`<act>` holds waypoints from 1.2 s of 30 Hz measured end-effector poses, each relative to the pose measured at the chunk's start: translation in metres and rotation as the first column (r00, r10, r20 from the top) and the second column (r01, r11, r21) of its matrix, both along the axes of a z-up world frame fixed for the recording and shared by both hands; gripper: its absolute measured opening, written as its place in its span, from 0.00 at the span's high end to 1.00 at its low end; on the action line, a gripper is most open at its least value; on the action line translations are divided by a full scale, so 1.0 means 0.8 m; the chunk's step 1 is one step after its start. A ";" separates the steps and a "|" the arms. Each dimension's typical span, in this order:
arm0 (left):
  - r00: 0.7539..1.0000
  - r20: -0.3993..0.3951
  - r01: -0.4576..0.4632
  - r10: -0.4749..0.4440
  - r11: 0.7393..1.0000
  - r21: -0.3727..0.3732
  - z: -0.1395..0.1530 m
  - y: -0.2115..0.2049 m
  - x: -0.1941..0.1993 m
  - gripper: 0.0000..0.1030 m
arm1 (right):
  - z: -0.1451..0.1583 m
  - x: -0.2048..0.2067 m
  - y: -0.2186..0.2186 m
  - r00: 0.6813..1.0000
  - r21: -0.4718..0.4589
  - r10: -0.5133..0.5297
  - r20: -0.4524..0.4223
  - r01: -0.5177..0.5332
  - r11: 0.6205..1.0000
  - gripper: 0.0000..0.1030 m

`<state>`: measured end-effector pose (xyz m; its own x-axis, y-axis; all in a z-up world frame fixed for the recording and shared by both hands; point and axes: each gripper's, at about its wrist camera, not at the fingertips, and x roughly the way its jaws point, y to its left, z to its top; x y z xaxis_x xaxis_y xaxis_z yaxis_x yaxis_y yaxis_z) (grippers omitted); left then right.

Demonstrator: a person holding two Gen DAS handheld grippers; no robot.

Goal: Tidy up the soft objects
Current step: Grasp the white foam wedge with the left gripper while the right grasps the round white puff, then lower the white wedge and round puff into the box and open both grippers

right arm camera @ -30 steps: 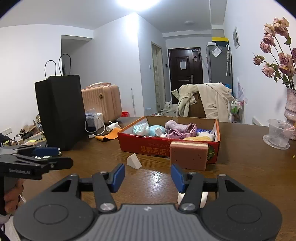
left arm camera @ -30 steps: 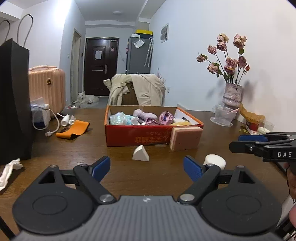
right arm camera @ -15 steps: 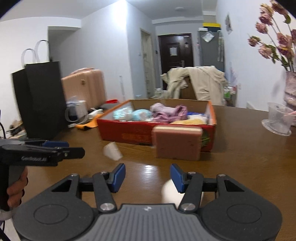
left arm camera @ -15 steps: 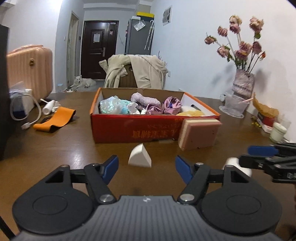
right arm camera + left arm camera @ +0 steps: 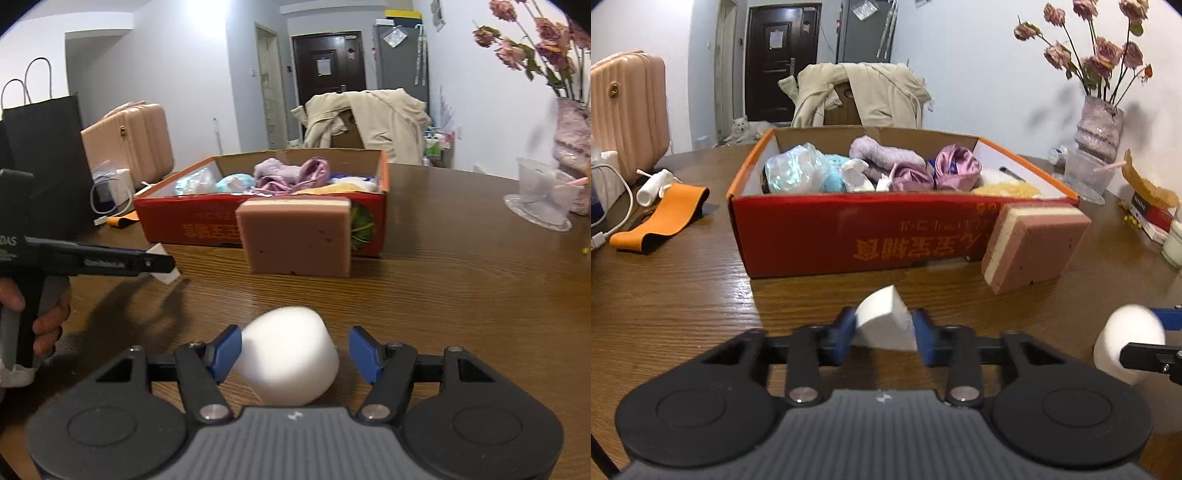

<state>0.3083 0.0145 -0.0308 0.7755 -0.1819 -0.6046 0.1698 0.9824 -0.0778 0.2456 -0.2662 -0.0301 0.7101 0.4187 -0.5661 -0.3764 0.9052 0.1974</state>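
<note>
My left gripper (image 5: 883,334) is shut on a white wedge sponge (image 5: 882,325) on the table, in front of the red cardboard box (image 5: 849,236). The box holds several soft things: a shiny bag, a blue plush, purple cloths, a yellow sponge. A pink block sponge (image 5: 1032,247) leans against the box's right front corner. My right gripper (image 5: 295,352) is open around a white round sponge (image 5: 291,360); the left pad touches it, the right pad stands apart. The white round sponge also shows in the left wrist view (image 5: 1126,338).
An orange strap (image 5: 657,218), a white tube and a charger cable lie left of the box. A black paper bag (image 5: 44,147) stands at the table's left. A vase of flowers (image 5: 1099,125), a plastic cup (image 5: 543,195) and snack packets are at the right.
Both grippers moved forward and down to the table. The left one closed on the white wedge sponge. The right one came around the white round sponge.
</note>
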 end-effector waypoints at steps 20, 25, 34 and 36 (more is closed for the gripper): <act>0.992 0.125 0.027 -0.018 0.997 -0.069 0.057 0.006 -0.103 0.71 | 0.030 -0.044 0.020 0.997 0.018 0.040 0.059 -0.041 0.999 0.72; 0.984 0.168 0.077 -0.062 0.993 -0.085 0.082 0.005 -0.080 0.71 | 0.067 -0.024 0.021 0.989 0.039 0.070 0.128 -0.076 0.996 0.72; 0.986 0.158 0.074 -0.056 0.991 -0.112 0.124 0.017 0.074 0.70 | 0.115 0.159 0.055 0.986 0.084 0.138 0.096 -0.147 0.986 0.72; 0.991 0.122 0.060 -0.049 0.994 -0.094 0.117 0.018 0.112 0.70 | 0.102 0.200 0.072 0.988 0.058 0.146 0.039 -0.148 0.987 0.72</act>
<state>0.3978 0.0286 0.0627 0.8283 -0.2793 -0.4857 0.2366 0.9602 -0.1487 0.4054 -0.2083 0.0517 0.6565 0.5530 -0.5130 -0.5122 0.8261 0.2350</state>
